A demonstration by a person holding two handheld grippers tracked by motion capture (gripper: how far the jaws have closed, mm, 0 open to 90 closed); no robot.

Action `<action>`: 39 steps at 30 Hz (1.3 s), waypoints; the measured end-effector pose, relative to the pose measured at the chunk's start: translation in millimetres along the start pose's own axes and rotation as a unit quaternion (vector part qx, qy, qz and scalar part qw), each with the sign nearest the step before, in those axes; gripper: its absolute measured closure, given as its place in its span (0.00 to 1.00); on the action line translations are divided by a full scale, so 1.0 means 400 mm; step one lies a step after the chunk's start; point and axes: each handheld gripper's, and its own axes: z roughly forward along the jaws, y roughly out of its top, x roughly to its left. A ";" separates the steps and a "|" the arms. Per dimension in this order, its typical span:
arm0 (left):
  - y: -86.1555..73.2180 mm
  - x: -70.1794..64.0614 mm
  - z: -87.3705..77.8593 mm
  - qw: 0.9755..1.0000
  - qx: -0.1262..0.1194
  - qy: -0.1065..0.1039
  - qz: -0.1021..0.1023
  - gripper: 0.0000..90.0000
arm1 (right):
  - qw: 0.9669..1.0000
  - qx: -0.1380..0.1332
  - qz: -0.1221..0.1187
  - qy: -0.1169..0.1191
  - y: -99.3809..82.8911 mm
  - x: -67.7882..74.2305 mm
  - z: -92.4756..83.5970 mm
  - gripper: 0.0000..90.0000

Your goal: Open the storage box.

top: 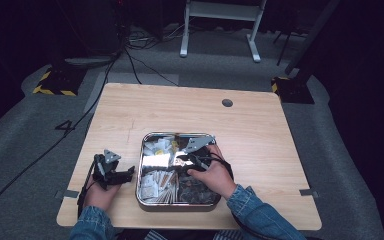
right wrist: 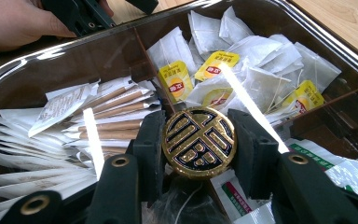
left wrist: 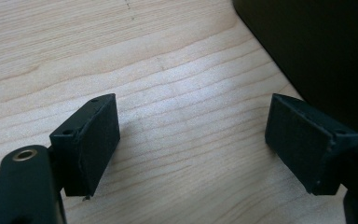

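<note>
Right tongs (right wrist: 199, 144) clamped on a round black-and-gold knob (right wrist: 199, 142) at the middle of the divided metal tray (top: 141, 165) of tea bags (right wrist: 256, 70) and sachets; left tongs (left wrist: 193, 144) spread wide over bare table (left wrist: 168, 60), holding nothing.

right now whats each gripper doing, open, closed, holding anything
Left gripper: open, nothing between its jaws, over the bare wooden table.
Right gripper: closed on the round black and gold knob in the middle of the metal tray.
</note>
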 end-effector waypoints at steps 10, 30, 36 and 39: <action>0.001 0.001 0.001 1.000 0.000 -0.002 0.000 0.20 | 1.000 -0.005 0.008 -0.001 0.000 0.001 -0.002 0.65; 0.003 0.003 0.003 1.000 0.000 -0.003 0.000 0.21 | 0.998 -0.057 0.000 -0.017 0.055 0.019 -0.103 0.65; 0.004 0.004 0.003 1.000 0.000 -0.004 0.001 0.21 | 0.997 -0.075 0.005 -0.029 0.059 0.008 -0.157 0.65; 0.004 0.004 0.004 1.000 -0.001 -0.004 -0.001 0.21 | 0.996 -0.081 0.006 -0.032 0.059 0.001 -0.183 0.65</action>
